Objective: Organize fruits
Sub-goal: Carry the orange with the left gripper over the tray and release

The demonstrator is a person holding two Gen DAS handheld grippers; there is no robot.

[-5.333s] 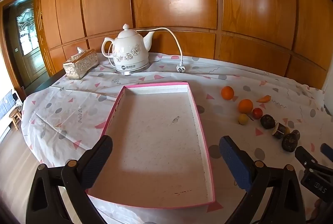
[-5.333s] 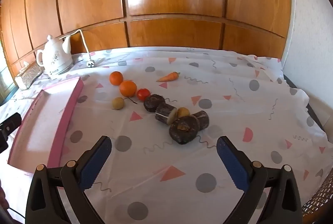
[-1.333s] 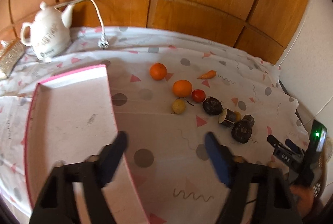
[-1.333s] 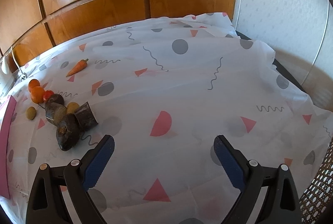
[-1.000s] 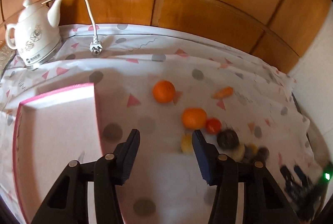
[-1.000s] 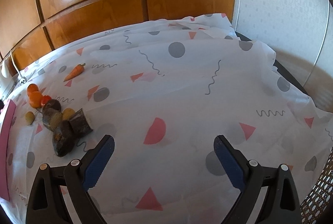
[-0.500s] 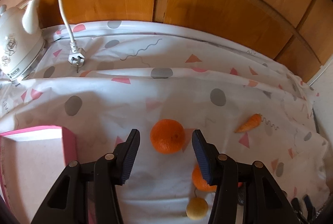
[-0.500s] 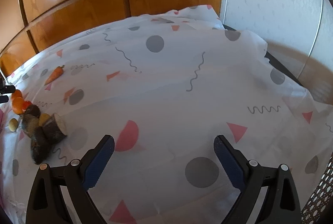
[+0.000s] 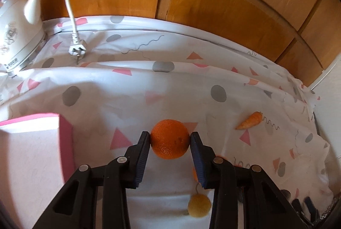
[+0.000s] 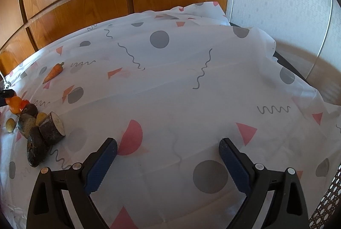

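Left gripper [image 9: 170,139]: its two black arms end in blue ribbed pads, and the jaws are closing on the orange [image 9: 170,139] — a pad touches each side of it.
Orange: round, bumpy skin, bright colour; it sits on the cloth [image 9: 132,84], just right of the tray [image 9: 64,135]. It is a ball, so it has no long side.
Right gripper [image 10: 168,147]: jaws spread wide with nothing between them, only cloth below.
Cloth: thin, white and wrinkly, with grey dots, pink triangles and squiggles.
Tray: flat, pale inside, with a pink rim; only its corner shows in the left view.
Carrot [image 9: 249,120]: small, cone shaped, lying flat well right of the orange — in the left view its thick end points up and right, its tip down and left.
Yellow fruit [image 9: 199,205]: small and round, near the camera, under the left gripper.
Second orange [image 10: 15,103]: round, touching a small red fruit [image 10: 24,103].
Dark chunks [image 10: 40,133]: rough, brown-black pieces in a pile; one is cut flat with a pale face.
Kettle [image 9: 15,33]: white, smooth, shiny, at the far left, with a white cord and plug [image 9: 77,50] lying on the cloth.
Wall [image 9: 213,1]: glossy brown wood panels.
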